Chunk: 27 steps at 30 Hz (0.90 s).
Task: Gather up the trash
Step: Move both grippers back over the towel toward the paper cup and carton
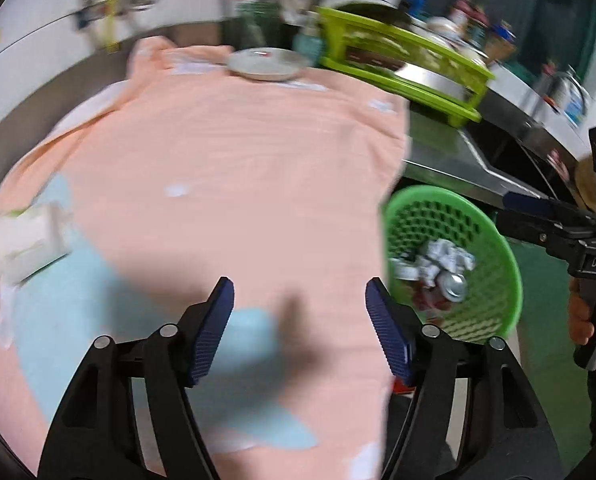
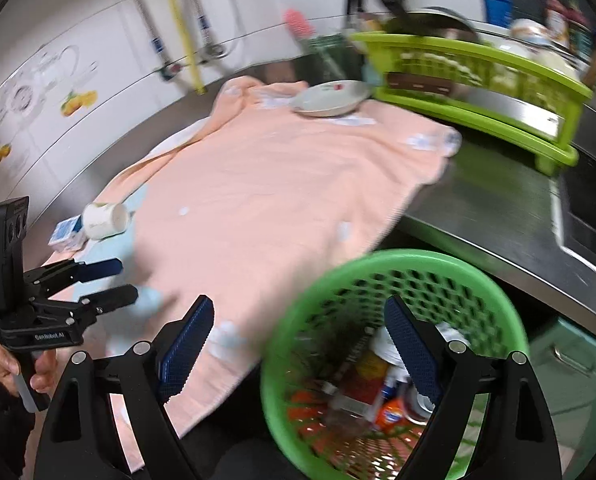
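A tipped white paper cup [image 1: 30, 236] [image 2: 104, 220] and a small blue-and-white carton [image 2: 66, 236] lie at the left end of a peach cloth [image 1: 238, 160] [image 2: 278, 180]. Off the cloth's right edge is a green mesh basket [image 1: 429, 194] [image 2: 397, 258]. It holds crushed cans [image 1: 453, 284] and an orange-labelled bottle [image 2: 389, 412]. My left gripper [image 1: 299, 282] [image 2: 124, 280] hangs open over the cloth's near part, with nothing between its pads. My right gripper [image 2: 298, 304] [image 1: 505, 212] is open and empty, straddling the basket's near-left rim and the cloth edge.
A white plate [image 1: 266, 64] [image 2: 329, 98] sits at the cloth's far end. A lime-green dish rack [image 1: 401, 60] [image 2: 477, 80] stands behind on the steel counter [image 2: 497, 200], beside a sink [image 2: 585, 216]. Pipes run down the tiled wall behind. A hand [image 2: 42, 364] grips the left tool.
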Motion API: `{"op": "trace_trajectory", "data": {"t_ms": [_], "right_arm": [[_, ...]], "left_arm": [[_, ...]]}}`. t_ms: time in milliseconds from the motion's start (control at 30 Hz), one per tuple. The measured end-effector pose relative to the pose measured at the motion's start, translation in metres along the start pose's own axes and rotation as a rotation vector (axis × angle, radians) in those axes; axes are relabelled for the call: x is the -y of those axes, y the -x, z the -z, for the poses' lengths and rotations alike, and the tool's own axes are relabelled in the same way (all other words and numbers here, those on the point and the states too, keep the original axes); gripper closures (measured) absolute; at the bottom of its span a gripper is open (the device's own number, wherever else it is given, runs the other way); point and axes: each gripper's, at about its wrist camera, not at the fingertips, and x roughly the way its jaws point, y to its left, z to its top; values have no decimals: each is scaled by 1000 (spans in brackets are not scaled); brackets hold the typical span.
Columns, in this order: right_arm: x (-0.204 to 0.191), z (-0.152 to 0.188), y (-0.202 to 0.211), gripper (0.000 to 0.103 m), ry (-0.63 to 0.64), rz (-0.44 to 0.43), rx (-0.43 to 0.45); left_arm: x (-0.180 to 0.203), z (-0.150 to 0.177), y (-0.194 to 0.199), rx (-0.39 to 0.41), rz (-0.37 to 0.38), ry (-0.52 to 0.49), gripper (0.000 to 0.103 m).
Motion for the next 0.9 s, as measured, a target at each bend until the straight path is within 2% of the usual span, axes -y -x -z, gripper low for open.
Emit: {"op": "trace_trajectory", "data": {"t_ms": [333, 533, 900], "right_arm": [[-88, -26, -47, 17, 166, -126, -41], [-136, -38, -81, 17, 275, -185, -85], [-244, -61, -137, 17, 534, -302, -131]], "left_arm": [[-104, 28, 49, 45, -175, 154, 34], [-159, 46, 73, 61, -254, 260, 31], [-230, 71, 97, 73, -348, 402, 29]]}}
